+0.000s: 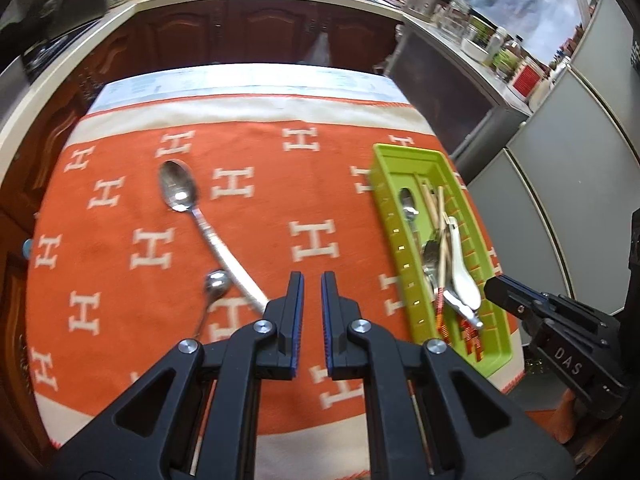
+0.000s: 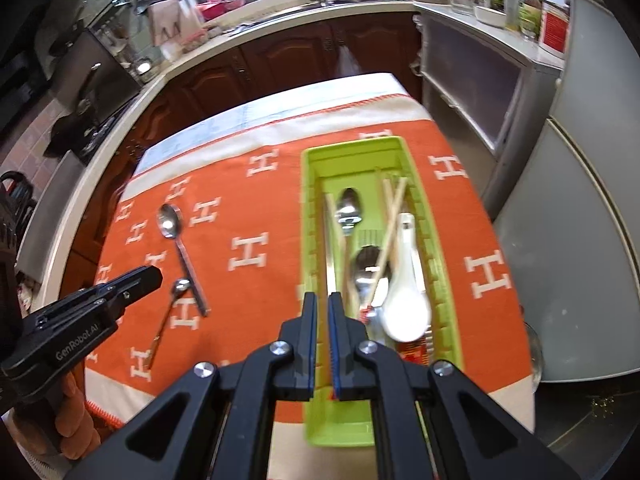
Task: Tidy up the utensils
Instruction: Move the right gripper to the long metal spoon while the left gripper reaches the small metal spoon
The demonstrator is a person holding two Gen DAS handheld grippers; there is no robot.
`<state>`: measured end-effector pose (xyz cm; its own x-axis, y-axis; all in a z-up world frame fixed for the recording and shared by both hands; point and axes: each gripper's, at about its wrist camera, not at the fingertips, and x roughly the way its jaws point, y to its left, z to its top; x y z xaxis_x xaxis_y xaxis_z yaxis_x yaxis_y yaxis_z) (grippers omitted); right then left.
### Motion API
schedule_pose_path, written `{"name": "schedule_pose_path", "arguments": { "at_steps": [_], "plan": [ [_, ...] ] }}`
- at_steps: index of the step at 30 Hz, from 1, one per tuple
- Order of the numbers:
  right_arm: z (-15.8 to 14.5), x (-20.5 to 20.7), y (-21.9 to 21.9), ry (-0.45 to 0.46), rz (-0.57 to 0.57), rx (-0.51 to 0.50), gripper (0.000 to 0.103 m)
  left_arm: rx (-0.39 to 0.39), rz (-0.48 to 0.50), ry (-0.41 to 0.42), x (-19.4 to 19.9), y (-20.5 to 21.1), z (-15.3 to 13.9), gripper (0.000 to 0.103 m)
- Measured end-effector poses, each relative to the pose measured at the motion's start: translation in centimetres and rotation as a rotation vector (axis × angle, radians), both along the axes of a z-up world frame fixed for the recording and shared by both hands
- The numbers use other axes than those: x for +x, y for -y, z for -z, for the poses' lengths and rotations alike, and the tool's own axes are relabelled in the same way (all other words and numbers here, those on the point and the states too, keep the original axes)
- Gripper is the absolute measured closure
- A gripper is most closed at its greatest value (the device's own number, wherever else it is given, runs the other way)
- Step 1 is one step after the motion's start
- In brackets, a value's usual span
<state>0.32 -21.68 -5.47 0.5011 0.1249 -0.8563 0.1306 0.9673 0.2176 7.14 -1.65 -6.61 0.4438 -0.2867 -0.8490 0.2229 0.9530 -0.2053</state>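
The left claw (image 1: 311, 280) is seen pressed nearly together, with nothing between its blue pads, held above the orange cloth (image 1: 256, 216) that covers the bench. Just ahead of it and to its left a large metal spoon (image 1: 208, 224) is laid on the cloth, bowl away from the claw, its handle end hidden behind the left finger. A small spoon (image 1: 214, 292) is laid close beside that handle. The green tray (image 1: 394, 236) is found to the right of this claw.

The right claw (image 2: 322, 298) is likewise drawn nearly together and empty, held over the near left part of the tray. In the tray, ahead of and right of this claw, metal spoons (image 2: 350, 210), wooden chopsticks (image 2: 394, 208) and a white ceramic spoon (image 2: 406, 296) are gathered.
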Motion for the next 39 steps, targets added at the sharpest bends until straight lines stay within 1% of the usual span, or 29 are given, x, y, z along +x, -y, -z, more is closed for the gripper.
{"name": "schedule_pose_path", "arguments": {
  "at_steps": [6,7,8,9,10,11,15,19,25,30,32,35,38,39],
  "plan": [
    [-0.4,0.2,-2.8,0.021,-0.064,0.06,0.098,0.002,-0.058,0.025,-1.2,-5.4,-0.1,0.097],
    [-0.4,0.3,-3.2,0.026,-0.075,0.077,0.098,0.005,-0.064,0.026,-1.3,-5.9,0.0,0.093],
    [-0.4,0.4,-3.5,0.028,-0.082,0.089,0.098,0.008,-0.074,0.026,-1.5,-6.8,0.2,0.084],
    [-0.4,0.5,-4.0,0.029,-0.092,0.103,0.098,0.008,-0.083,0.026,-1.6,-7.7,0.6,0.079],
    [-0.3,0.6,-4.4,0.032,-0.102,0.116,0.098,0.005,-0.088,0.026,-1.6,-8.2,0.8,0.068],
    [-0.2,0.7,-4.7,0.034,-0.111,0.126,0.098,-0.004,-0.094,0.026,-1.7,-9.0,1.2,0.063],
    [0.5,1.5,-6.1,0.036,-0.141,0.153,0.098,-0.019,-0.082,0.003,-1.7,-10.4,3.1,0.063],
    [1.7,2.2,-7.3,0.023,-0.166,0.18,0.098,-0.019,-0.055,-0.018,-1.2,-10.2,4.9,0.063],
    [3.8,2.9,-8.5,-0.008,-0.185,0.202,0.098,0.036,0.004,-0.045,-0.3,-8.8,8.3,0.063],
    [5.1,3.5,-8.6,-0.033,-0.183,0.217,0.098,0.071,0.016,-0.06,1.0,-7.9,10.2,0.063],
    [5.3,3.7,-8.4,-0.032,-0.18,0.223,0.098,0.097,0.012,-0.065,1.6,-7.3,11.0,0.063],
    [5.6,4.0,-8.3,-0.029,-0.178,0.229,0.098,0.145,0.008,-0.037,2.1,-6.3,11.3,0.063],
    [5.8,4.3,-8.2,-0.025,-0.179,0.239,0.098,0.222,-0.012,-0.006,2.7,-5.1,11.7,0.064],
    [5.9,4.3,-8.2,-0.025,-0.181,0.244,0.098,0.237,-0.013,0.002,2.8,-4.8,11.8,0.065]
  ]
}}
